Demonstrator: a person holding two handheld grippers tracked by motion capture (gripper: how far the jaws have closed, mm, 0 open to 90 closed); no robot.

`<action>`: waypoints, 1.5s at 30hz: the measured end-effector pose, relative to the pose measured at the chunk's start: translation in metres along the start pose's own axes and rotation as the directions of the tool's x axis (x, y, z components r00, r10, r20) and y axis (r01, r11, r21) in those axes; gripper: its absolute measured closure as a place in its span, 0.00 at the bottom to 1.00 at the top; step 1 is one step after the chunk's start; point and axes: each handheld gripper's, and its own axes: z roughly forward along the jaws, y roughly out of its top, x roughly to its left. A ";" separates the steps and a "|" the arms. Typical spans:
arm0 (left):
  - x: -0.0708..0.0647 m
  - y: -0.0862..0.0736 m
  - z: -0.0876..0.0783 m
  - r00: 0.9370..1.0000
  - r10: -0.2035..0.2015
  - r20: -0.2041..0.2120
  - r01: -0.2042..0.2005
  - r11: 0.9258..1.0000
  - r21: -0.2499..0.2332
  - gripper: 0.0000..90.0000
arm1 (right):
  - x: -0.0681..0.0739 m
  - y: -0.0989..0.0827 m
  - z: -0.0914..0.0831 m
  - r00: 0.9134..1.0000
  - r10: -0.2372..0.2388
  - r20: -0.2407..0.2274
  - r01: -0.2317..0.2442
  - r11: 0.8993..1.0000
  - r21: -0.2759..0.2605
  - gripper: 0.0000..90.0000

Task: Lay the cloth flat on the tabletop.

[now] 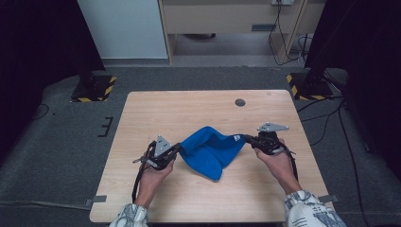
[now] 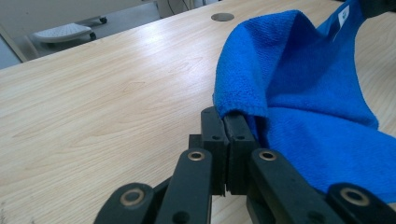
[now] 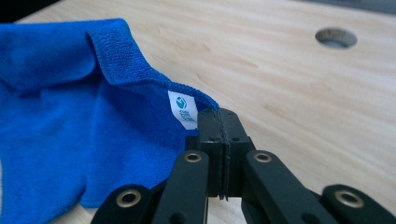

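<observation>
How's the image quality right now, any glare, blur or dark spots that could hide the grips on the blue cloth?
High view: table evenly lit, room sides dark, blue cloth small and slightly soft. Left gripper view: sharp at the cloth edge, mild sheen on the wood, near linkage blurred. Right gripper view: white label readable as a shape only; far hole soft.

We see a light wooden table [image 1: 156, 113] with a round cable hole [image 1: 240, 102] at two o'clock; a blue cloth [image 1: 208, 151] sags onto its centre.
</observation>
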 end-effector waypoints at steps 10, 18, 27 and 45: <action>0.004 0.016 -0.029 0.999 -0.043 0.004 0.043 0.998 -0.035 0.98 | 0.011 0.026 -0.027 0.999 -0.044 -0.007 0.044 0.999 -0.025 1.00; 0.009 0.028 -0.051 0.999 -0.051 0.013 0.052 0.997 -0.055 0.98 | 0.014 0.045 -0.047 0.997 -0.072 0.001 0.072 0.997 -0.033 1.00; 0.032 0.002 -0.018 0.994 -0.108 -0.030 0.110 0.991 0.071 0.98 | 0.010 0.034 -0.013 0.998 -0.066 0.008 0.065 0.997 0.045 1.00; 0.048 -0.037 0.018 0.993 -0.094 -0.068 0.107 0.973 0.207 0.95 | 0.009 0.011 0.051 0.998 -0.046 0.031 0.042 0.993 0.112 1.00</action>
